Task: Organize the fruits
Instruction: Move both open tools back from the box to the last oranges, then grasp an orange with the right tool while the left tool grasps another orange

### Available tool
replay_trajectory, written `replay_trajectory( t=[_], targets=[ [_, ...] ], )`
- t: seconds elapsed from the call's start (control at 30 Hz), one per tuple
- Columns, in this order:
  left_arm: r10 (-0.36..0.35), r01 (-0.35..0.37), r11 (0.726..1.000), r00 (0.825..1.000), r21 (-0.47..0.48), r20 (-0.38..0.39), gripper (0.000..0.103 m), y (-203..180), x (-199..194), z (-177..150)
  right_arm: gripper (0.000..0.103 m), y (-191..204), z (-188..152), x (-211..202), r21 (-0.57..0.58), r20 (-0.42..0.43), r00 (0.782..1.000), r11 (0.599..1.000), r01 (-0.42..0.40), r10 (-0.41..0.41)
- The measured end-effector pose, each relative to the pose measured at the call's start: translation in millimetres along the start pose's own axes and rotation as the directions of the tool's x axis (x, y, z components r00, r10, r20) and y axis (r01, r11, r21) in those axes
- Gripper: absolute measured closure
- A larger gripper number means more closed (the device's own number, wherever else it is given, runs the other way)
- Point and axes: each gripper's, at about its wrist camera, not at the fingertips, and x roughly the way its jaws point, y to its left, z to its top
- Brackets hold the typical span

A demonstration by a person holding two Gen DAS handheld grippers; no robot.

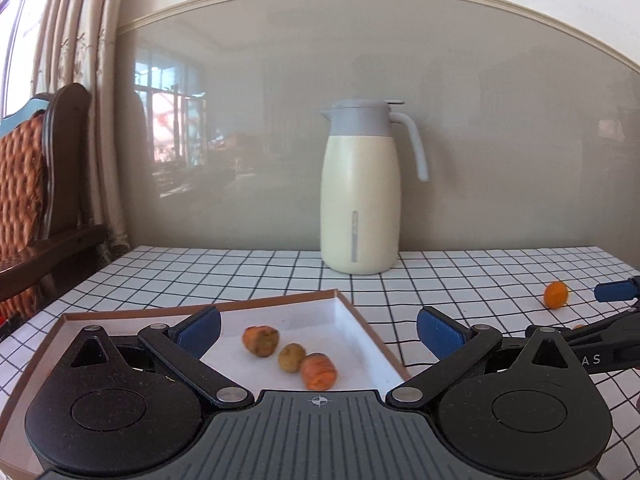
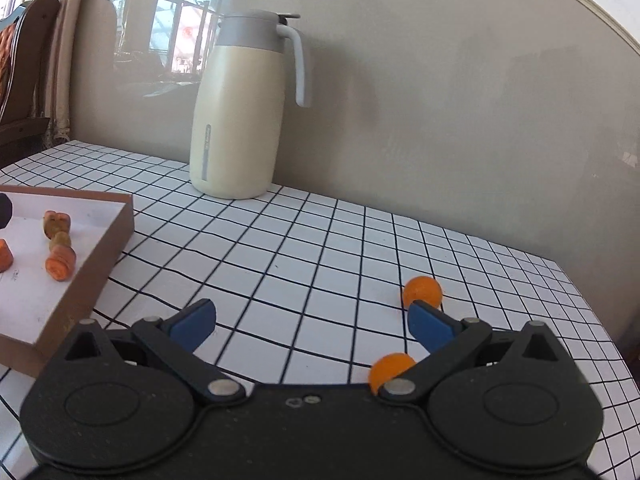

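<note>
Two small orange fruits sit loose on the checked tablecloth (image 2: pixel 304 248). The nearer orange fruit (image 2: pixel 390 368) lies at about five o'clock from the table's middle, tucked against the inner side of the right gripper's linkage and partly hidden by it. The farther orange fruit (image 2: pixel 422 291) rests at about four o'clock, just beyond the tip of the blue right-hand pad.

They look light, round and smooth-skinned, so I'd expect them to roll at a nudge and to bruise under a hard squeeze. The sensible hold is across the widest part, pads on opposite sides, with a gentle close.

The right gripper (image 2: pixel 312 320) is spread wide and holds nothing; neither fruit sits squarely between its pads. The left gripper (image 1: pixel 318 326) is equally wide open and empty, hovering over the shallow brown-rimmed tray (image 1: pixel 352 308) at roughly nine o'clock.

Inside the tray lie an orange-and-green piece (image 1: pixel 261 341), a small brownish piece (image 1: pixel 292 357) and an orange cut chunk (image 1: pixel 319 371), close together, the last two touching. The right wrist view shows one more orange piece (image 2: pixel 5 256) at the picture's left edge.

At twelve o'clock a cream jug (image 2: pixel 236 120) with a grey lid stands against the wall, well clear of any path from fruit to tray. Only the tray's raised rim stands in the way. A wooden chair (image 1: pixel 60 184) stands off the table's left end by the curtain.
</note>
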Motion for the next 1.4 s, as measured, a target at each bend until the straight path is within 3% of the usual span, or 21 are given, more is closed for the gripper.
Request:
replay_trajectory(
  t=[0.2,0.27,0.37,0.43,0.57,0.77,1.03,1.17,1.4],
  targets=[
    [-0.053,0.053,0.998,0.998,0.037,-0.018,0.0,-31.9,7.3,-0.9,0.008,-20.6,-11.7,7.2,0.012,-0.048,0.999,1.0,0.003,-0.002],
    [-0.06,0.061,0.997,0.998,0.044,-0.023,0.0,-38.5,9.3,-1.4,0.014,-26.3,-16.1,13.0,0.019,-0.077,0.997,1.0,0.014,-0.013],
    [-0.072,0.074,0.996,0.997,0.049,-0.032,0.0,-45.6,13.2,-1.6,0.042,-39.0,-21.8,23.9,0.075,-0.142,0.99,0.997,-0.009,0.02],
    [-0.078,0.08,0.995,0.996,0.054,-0.036,0.0,-49.9,17.0,-0.9,0.042,-45.9,-24.0,26.4,0.106,-0.151,0.988,0.994,-0.013,0.029],
    [-0.096,0.098,0.993,0.995,0.06,-0.041,0.0,-58.5,23.1,0.2,0.061,-52.3,-27.4,31.0,0.114,-0.164,0.986,0.993,-0.013,0.032],
    [-0.13,0.133,0.989,0.99,0.066,-0.052,0.0,-78.2,31.7,0.7,0.074,-70.1,-34.1,30.7,0.126,-0.165,0.986,0.992,-0.005,0.026],
    [-0.196,0.208,0.971,0.976,0.122,-0.098,0.0,-124.5,51.5,-2.3,0.074,-98.1,-37.6,32.8,0.149,-0.168,0.986,0.988,0.027,-0.002],
    [-0.256,0.276,0.951,0.956,0.138,-0.143,0.0,-150.4,64.2,-3.3,0.072,-109.2,-44.7,23.6,0.141,-0.167,0.986,0.99,0.017,0.006],
    [-0.29,0.319,0.933,0.941,0.166,-0.176,0.0,-195.3,75.1,-7.1,0.075,-130.3,-63.0,1.9,0.165,-0.145,0.989,0.986,0.0,0.025]
  ],
)
